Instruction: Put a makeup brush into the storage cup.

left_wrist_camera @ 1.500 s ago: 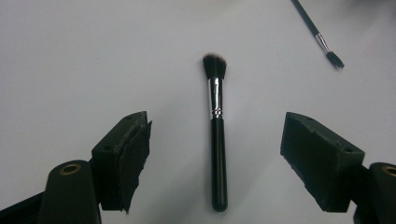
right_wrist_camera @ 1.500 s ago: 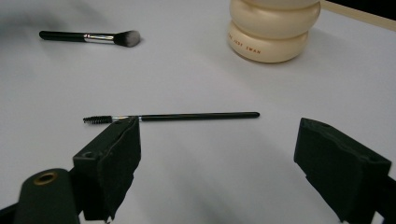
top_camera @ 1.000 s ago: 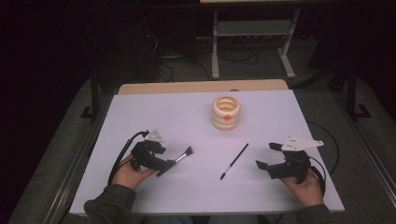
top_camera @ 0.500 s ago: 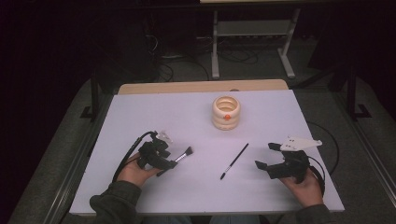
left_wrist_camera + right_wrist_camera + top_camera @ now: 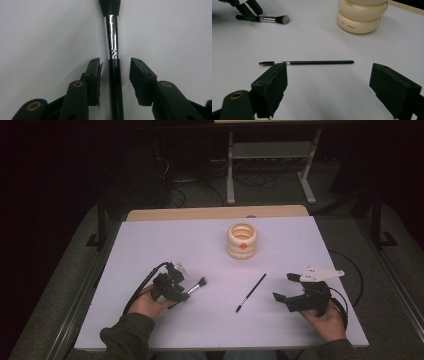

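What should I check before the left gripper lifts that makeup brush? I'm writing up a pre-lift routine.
1. Handle of the makeup brush sits between the jaws of the left gripper: ok.
2. Pads pressing the handle: not ok; the jaws have just been closing, yet gaps remain on both sides.
3. Grip sits below the silver ferrule, on the black handle: ok.
4. Brush lies flat on the table: ok.
5. Right gripper open and apart from the brush: ok.
6. Spoolie wand and cream holder clear of the brush: ok.
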The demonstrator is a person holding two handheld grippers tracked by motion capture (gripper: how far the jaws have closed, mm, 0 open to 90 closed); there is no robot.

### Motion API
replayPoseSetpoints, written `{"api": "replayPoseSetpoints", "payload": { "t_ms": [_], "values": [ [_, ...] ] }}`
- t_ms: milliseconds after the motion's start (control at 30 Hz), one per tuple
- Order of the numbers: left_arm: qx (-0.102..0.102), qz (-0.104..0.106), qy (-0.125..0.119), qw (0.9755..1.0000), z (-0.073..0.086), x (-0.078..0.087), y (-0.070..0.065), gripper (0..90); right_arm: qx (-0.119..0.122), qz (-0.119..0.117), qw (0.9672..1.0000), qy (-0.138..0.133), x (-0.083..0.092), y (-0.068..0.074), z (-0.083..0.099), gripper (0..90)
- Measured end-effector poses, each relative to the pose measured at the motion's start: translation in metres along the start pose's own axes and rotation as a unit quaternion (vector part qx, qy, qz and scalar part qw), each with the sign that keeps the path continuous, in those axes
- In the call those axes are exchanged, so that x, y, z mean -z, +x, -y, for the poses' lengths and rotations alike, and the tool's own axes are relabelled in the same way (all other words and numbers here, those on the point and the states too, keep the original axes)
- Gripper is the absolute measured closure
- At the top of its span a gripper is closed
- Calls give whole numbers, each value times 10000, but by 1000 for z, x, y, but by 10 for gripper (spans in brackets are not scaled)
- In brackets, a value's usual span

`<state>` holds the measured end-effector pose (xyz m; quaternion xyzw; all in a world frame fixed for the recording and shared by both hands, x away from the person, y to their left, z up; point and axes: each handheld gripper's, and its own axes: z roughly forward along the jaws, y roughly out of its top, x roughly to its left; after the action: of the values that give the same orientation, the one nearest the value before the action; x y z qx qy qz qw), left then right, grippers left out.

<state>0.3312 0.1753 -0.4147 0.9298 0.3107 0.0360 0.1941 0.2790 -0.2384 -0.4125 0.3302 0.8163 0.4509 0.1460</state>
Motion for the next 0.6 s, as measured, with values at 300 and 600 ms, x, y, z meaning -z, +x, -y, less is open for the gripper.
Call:
{"api": "replayPoseSetpoints", "payload": {
  "t_ms": [300,600],
  "values": [
    [-67,-219,300,9993,-6,-6,-5,702,-10,11,10000,-6,0,0,0,138],
    [40,-335,504,9982,-12,-8,-8,792,7,12,10000,1,1,1,0,138]
  ]
}}
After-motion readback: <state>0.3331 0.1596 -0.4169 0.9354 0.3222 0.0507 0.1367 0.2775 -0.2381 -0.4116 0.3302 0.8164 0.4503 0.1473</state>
